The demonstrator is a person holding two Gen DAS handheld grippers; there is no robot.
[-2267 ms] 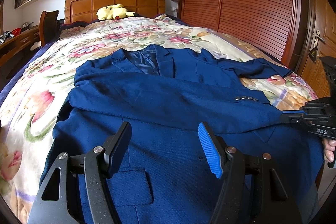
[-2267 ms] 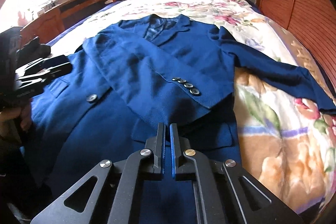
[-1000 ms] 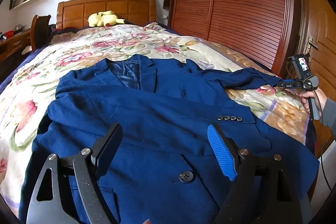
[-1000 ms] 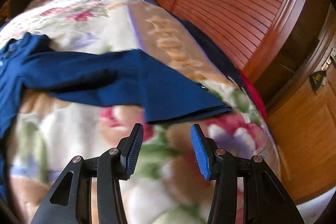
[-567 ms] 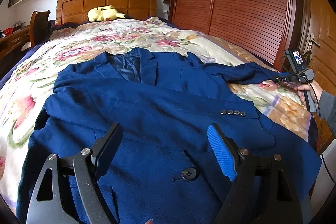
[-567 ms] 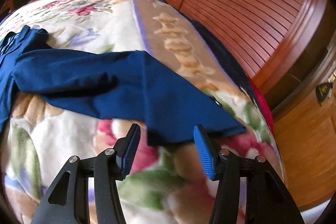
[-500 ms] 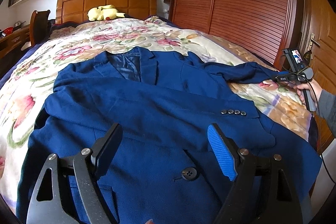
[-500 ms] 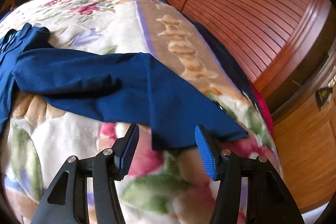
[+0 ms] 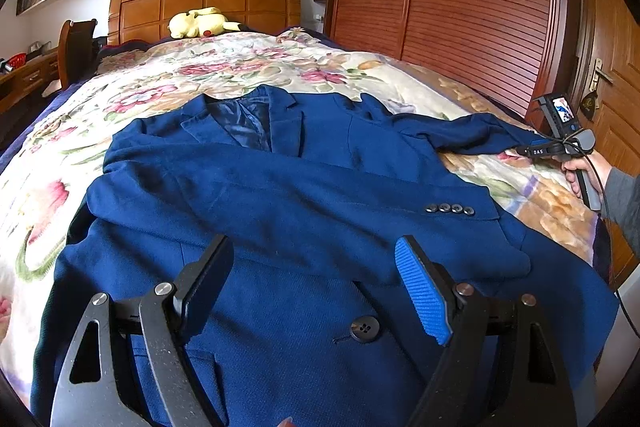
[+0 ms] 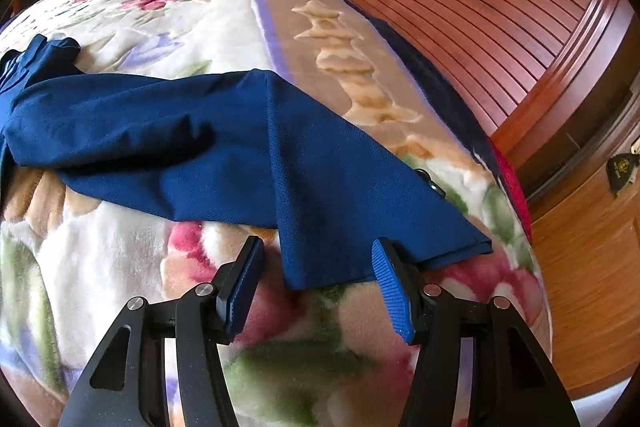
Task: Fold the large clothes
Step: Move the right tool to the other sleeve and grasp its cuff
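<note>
A dark blue suit jacket (image 9: 280, 211) lies face up on the floral blanket (image 9: 224, 71). One sleeve is folded across its chest, with cuff buttons (image 9: 450, 209) showing. The other sleeve (image 10: 240, 155) stretches out toward the right edge of the bed. My left gripper (image 9: 316, 283) is open and empty above the jacket's lower front, near a large button (image 9: 365, 329). My right gripper (image 10: 320, 283) is open, and the sleeve's cuff end lies between its fingers. It also shows at the far right in the left wrist view (image 9: 538, 149).
A wooden headboard (image 9: 200, 3) with a yellow plush toy (image 9: 200, 23) stands at the far end. A slatted wooden wardrobe (image 9: 460, 7) and a door (image 9: 616, 87) run along the right. A chair and desk (image 9: 60, 59) stand at the left.
My right gripper has left the jacket's lower front, opened, and moved right to the outstretched sleeve's cuff, closing in on it. My left gripper has stayed open and nearly still.
</note>
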